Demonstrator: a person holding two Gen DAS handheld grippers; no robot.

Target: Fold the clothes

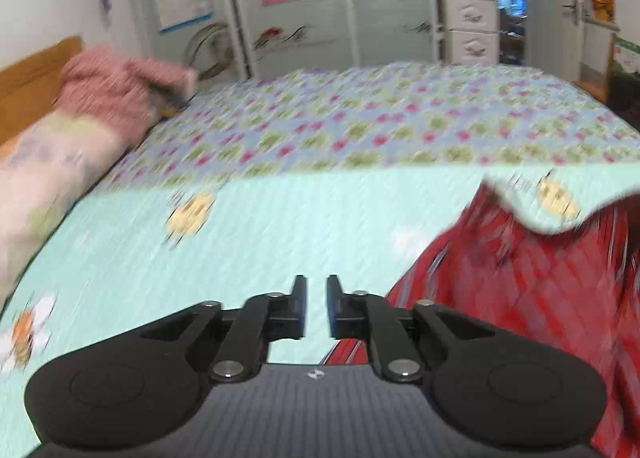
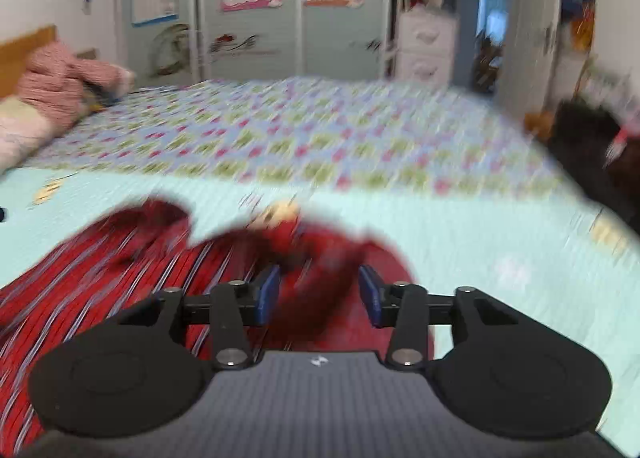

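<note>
The red striped garment (image 2: 120, 270) lies on the mint-green sheet (image 1: 280, 226) of the bed, and it sits between my two hands: off to the right of my left gripper (image 1: 317, 306), and spreading from under my right gripper (image 2: 319, 294) away to the left. My right hand is plainly the nearer one, right over the cloth; my left hangs over bare sheet with only the garment's edge just beside its right finger. As far as the blur lets me judge, the cloth runs long from left to right across the near edge of the bed, with a corner of the sheet flipped over its far side.

My left jaws stand at a narrow gap, with nothing between them but the sheet below. My right jaws stand about half open; a dark red bunched fold rises between the blue pads (image 2: 267, 294), but I can't see either pad pressing it, so I judge it loose, not gripped
</note>
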